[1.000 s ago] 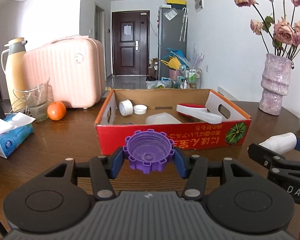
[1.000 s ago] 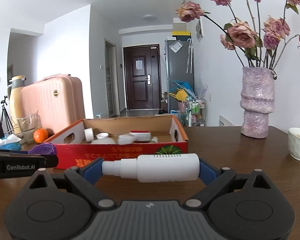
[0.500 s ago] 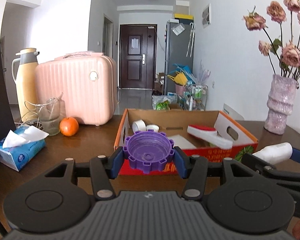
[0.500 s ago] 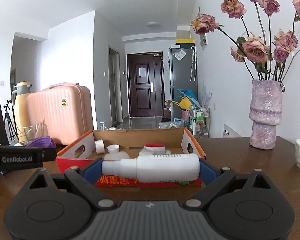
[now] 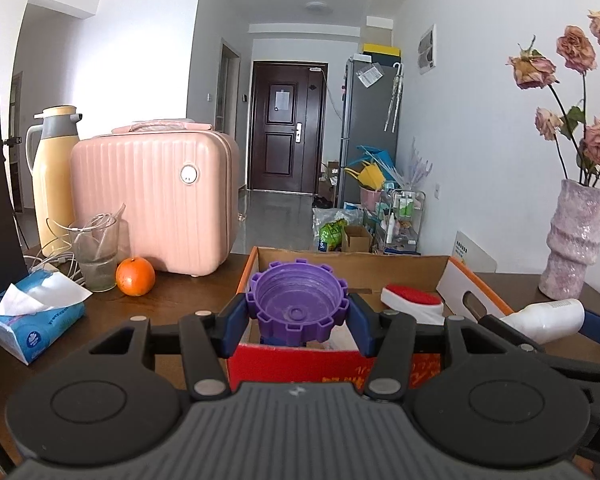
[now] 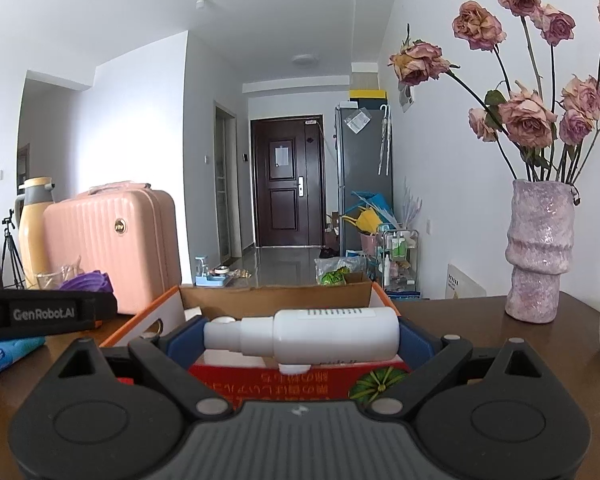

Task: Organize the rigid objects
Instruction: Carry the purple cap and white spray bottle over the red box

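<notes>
Pinching a purple cap (image 5: 298, 306), the left claw (image 5: 298, 320) hovers over the cardboard box (image 5: 476, 294); the right claw (image 6: 302, 338) clamps a white bottle (image 6: 320, 334) there. Simultaneous release risks collision or bounce-out.

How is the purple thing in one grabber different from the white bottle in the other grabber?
The purple cap is round, short and notched around its rim; the white bottle is long and smooth.
The purple cap faces the camera with its hollow inside showing; the white bottle lies sideways, nozzle pointing left.
The left gripper pinches the purple cap's sides; the right gripper clamps the white bottle by its ends.
Both are hard plastic, held near the cardboard box.
</notes>
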Available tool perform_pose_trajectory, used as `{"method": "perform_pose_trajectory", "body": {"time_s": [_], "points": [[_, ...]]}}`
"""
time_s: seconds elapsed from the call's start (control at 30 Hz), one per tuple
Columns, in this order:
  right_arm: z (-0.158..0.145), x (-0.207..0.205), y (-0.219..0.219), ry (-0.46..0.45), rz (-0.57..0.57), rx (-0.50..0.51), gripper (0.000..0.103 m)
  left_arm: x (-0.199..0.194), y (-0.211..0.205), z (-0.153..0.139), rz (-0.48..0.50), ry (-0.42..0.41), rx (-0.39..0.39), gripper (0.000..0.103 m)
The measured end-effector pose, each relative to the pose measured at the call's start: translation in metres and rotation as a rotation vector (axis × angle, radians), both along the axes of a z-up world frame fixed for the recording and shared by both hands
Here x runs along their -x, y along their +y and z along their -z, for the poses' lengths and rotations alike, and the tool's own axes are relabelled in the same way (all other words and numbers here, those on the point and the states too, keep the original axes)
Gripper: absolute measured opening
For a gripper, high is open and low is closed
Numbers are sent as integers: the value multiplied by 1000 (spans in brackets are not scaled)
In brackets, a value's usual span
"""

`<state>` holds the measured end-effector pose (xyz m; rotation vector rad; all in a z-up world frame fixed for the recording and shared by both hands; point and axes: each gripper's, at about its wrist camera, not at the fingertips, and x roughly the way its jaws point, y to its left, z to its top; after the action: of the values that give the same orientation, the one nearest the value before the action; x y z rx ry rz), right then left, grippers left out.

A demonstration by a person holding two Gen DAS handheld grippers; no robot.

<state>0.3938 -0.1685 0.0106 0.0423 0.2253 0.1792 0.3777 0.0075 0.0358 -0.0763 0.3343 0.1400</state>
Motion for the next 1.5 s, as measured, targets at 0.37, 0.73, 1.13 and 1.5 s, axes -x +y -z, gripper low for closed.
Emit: {"method": "perform_pose_trajectory", "body": {"time_s": [0.37, 0.73, 1.13, 1.5], "points": [[-1, -27, 1, 1, 0, -18, 97, -26, 1, 0, -15, 3, 8, 54], [0, -57, 2, 15, 0, -27, 97, -53, 0, 4, -31, 15, 4, 54], [5, -90, 1, 35, 3, -30, 97, -86, 1, 11, -40, 40, -2, 54], [11, -118, 2, 61, 8, -19, 97, -114, 3, 19, -44, 62, -14, 54]]}}
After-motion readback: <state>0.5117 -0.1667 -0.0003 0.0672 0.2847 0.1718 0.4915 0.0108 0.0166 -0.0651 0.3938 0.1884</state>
